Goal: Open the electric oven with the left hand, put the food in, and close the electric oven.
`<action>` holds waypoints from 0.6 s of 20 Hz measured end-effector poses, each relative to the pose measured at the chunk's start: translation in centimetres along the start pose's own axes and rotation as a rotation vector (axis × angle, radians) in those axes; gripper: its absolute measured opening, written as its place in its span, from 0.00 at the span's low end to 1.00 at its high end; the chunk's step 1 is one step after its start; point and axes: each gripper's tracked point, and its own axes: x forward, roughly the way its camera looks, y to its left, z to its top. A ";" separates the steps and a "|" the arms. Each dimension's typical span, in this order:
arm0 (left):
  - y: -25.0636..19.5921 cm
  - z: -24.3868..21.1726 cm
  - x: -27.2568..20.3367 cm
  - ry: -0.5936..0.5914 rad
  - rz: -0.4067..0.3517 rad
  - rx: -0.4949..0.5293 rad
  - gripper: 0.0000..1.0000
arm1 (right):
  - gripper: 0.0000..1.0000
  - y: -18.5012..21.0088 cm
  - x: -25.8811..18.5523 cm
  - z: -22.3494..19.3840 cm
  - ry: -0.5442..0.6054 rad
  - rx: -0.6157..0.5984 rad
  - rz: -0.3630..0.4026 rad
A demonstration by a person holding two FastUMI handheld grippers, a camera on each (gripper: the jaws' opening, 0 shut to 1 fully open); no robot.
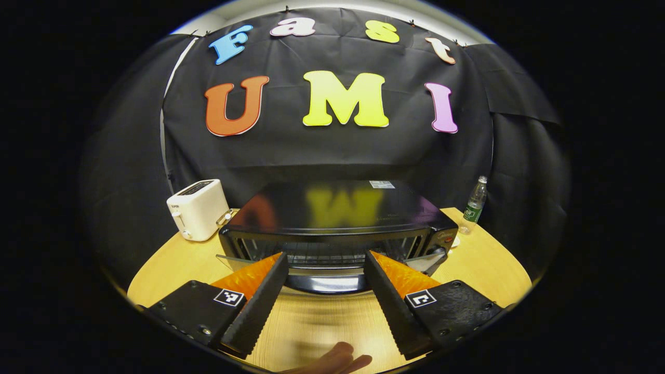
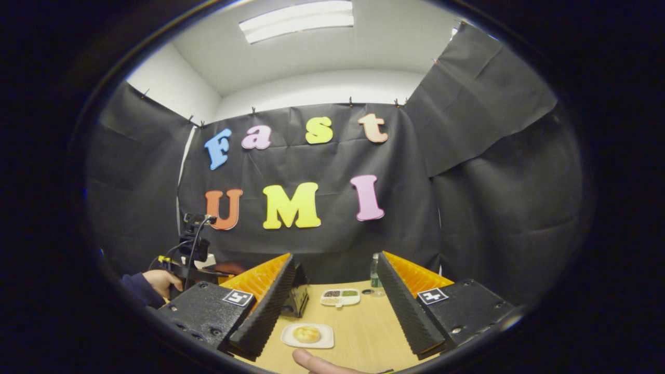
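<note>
Fingertips of a hand [image 1: 337, 358] show at the bottom edge of the left gripper view, just under the left gripper [image 1: 326, 259], whose fingers are spread wide with nothing between them. Straight ahead along those fingers sits the oven [image 1: 337, 218], a black box with a glossy top, set broadside on the table [image 1: 483, 265]. Its long axis runs across the gripper's line of reach. The door [image 1: 324, 278] appears already dropped partway, its chrome handle lying low between the fingertips and the wire rack visible behind it. The left gripper is plainly the nearer one to the oven; I judge the next move turns on pressing that door fully down from directly in front.

In the right gripper view, the right gripper [image 2: 335, 270] is likewise wide open and empty. The food, a pale round bun [image 2: 307, 333] on a small white plate [image 2: 291, 340], lies on the table just ahead of and between its fingers, close to the left finger. A divided tray [image 2: 340, 297] sits farther back, a bottle [image 2: 374, 272] beyond it. The bun looks soft, so a light squeeze would suit it. A toaster [image 1: 197, 208] stands left of the oven.
</note>
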 end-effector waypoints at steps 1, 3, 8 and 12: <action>-0.1 -0.6 -0.7 0.013 -0.003 -0.004 0.97 | 0.96 0.2 -0.2 -0.1 0.003 0.007 0.001; -0.2 -2.0 -1.6 0.025 -0.006 -0.011 0.96 | 0.96 0.4 -0.8 -0.5 0.015 0.013 0.000; -0.5 -6.2 -4.3 0.063 -0.008 0.006 0.96 | 0.96 0.3 -2.1 -1.2 0.032 0.009 -0.009; -0.8 -9.2 -5.2 0.072 -0.007 0.013 0.96 | 0.96 0.2 -2.2 -2.6 0.069 0.014 -0.017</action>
